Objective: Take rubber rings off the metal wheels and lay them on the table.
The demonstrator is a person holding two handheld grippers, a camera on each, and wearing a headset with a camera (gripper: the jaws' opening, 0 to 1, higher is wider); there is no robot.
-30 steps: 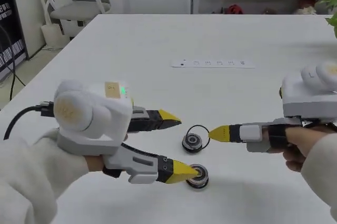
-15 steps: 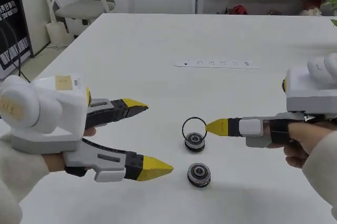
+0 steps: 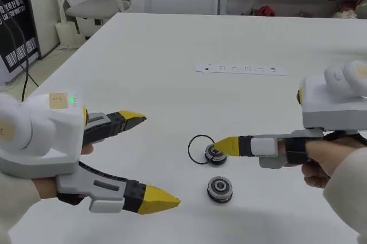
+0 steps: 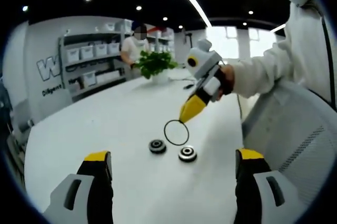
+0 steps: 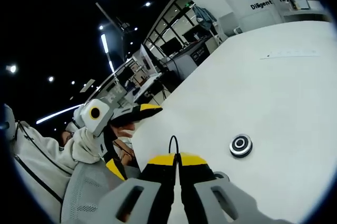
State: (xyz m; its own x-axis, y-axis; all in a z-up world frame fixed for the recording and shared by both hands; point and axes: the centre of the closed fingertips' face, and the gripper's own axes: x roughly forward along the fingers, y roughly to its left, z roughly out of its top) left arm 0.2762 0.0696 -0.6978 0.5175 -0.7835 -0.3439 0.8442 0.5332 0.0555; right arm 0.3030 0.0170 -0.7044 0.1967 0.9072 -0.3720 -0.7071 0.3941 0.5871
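White table [image 3: 172, 54] carrying two metal wheels close together at its near side: nearer wheel [image 3: 220, 189], farther wheel [image 3: 215, 155]. A white power strip [image 3: 239, 69] lies well beyond them.

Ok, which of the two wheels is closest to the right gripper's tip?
The far wheel, just under the right gripper that pinches the ring; the other wheel lies nearer the person.

In the right gripper view, the right gripper's [image 5: 177, 156] closed tips hide most of the rubber ring [image 5: 172, 137]. One metal wheel [image 5: 220, 175] shows only partly beside its right jaw.
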